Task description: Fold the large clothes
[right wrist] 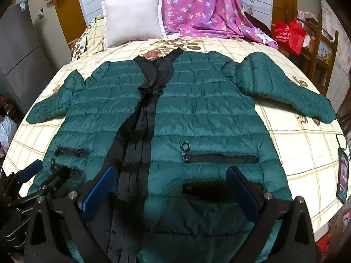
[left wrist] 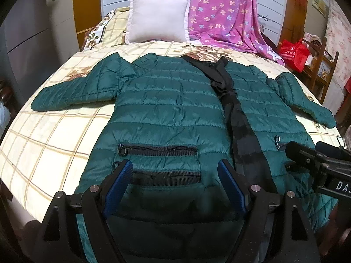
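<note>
Left tool (left wrist: 175,171) and right tool (right wrist: 171,177) both hover low over one green jacket (left wrist: 166,109) hem, jaws spread, gripping nothing; one pillow (left wrist: 158,18); two sleeves out on bed (left wrist: 54,135).

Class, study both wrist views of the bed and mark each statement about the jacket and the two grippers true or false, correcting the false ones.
1. The green puffer jacket lies spread flat on the checked bedsheet, sleeves out. True.
2. The left gripper is clamped on the hem. False: its jaws stand open and hold nothing.
3. The right gripper is open. True.
4. A white pillow lies on top of the jacket. False: it sits beyond the collar, apart from it.
5. A red bag lies on the jacket. False: it is beside the bed.
</note>
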### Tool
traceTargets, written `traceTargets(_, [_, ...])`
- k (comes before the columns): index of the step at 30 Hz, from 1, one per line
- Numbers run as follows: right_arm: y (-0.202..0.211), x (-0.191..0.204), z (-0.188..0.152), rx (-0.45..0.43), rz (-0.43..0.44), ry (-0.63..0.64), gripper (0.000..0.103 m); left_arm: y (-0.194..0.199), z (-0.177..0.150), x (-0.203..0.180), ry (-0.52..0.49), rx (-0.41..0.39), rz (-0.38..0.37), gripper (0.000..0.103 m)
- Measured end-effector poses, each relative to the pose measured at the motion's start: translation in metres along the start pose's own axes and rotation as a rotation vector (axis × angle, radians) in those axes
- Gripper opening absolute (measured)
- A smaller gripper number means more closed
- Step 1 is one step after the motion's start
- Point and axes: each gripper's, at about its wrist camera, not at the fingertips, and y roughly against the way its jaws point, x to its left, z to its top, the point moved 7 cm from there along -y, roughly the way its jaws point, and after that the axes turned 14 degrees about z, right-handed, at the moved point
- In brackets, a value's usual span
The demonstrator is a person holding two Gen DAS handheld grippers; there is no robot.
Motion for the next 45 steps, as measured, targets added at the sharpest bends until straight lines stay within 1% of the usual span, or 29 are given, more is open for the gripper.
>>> traceTargets(8, [-0.009, -0.001, 0.016, 0.015, -0.005, 0.009, 0.102, -0.001, 0.021, 0.001, -0.012, -0.034, 0.013, 0.052])
traceTargets(12, [-0.011, 0.001, 0.032, 0.005, -0.003, 0.018, 0.102, -0.008, 0.031, 0.006, -0.011, -0.017, 0.056, 0.053])
traceTargets(14, [-0.012, 0.003, 0.041, 0.001, -0.006, 0.030, 0.102, -0.013, 0.036, 0.009, -0.004, -0.012, 0.054, 0.053])
traceTargets(18, [-0.020, 0.007, 0.055, 0.007, -0.002, 0.042, 0.102, -0.026, 0.046, 0.015, 0.023, 0.022, 0.037, 0.053])
traceTargets(21, [-0.029, 0.009, 0.067, 0.021, 0.010, 0.036, 0.102, -0.033, 0.054, 0.017, 0.039, 0.027, 0.032, 0.053])
traceTargets(27, [-0.042, 0.010, 0.087, 0.027, -0.001, 0.053, 0.102, -0.048, 0.077, 0.024, 0.076, 0.044, 0.007, 0.053])
traceTargets(32, [-0.050, 0.012, 0.114, 0.007, -0.005, 0.066, 0.102, -0.062, 0.102, 0.038, 0.110, 0.027, 0.027, 0.052])
traceTargets(36, [-0.062, 0.014, 0.135, -0.002, -0.019, 0.085, 0.102, -0.074, 0.120, 0.046, 0.116, 0.022, 0.047, 0.053])
traceTargets(39, [-0.071, 0.015, 0.147, -0.013, -0.023, 0.093, 0.102, -0.085, 0.133, 0.049, 0.121, 0.018, 0.049, 0.053])
traceTargets(45, [-0.098, 0.014, 0.166, -0.011, -0.021, 0.082, 0.102, -0.113, 0.146, 0.053, 0.138, 0.038, 0.051, 0.053])
